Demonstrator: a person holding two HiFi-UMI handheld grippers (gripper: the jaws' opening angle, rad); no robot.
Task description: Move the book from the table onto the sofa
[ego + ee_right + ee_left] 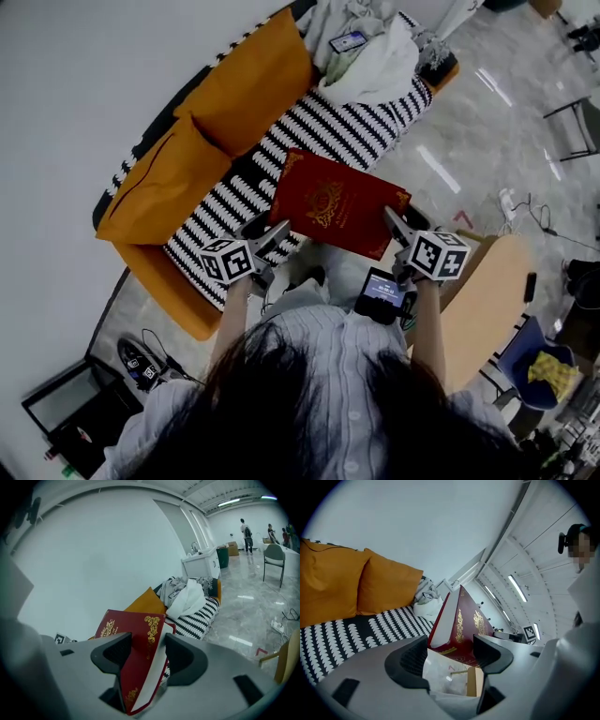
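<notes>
A dark red book with gold ornament hangs in the air over the front of the sofa's black-and-white striped seat, held between both grippers. My left gripper is shut on the book's near left corner; in the left gripper view the book stands on edge between the jaws of that gripper, page edge to the left. My right gripper is shut on the near right corner. In the right gripper view the book fills the gap between the jaws of that gripper.
Two orange cushions lean along the sofa's back. A pile of clothes with a phone on top lies at the far end. A wooden table is at the right, a laptop on the floor at the lower left.
</notes>
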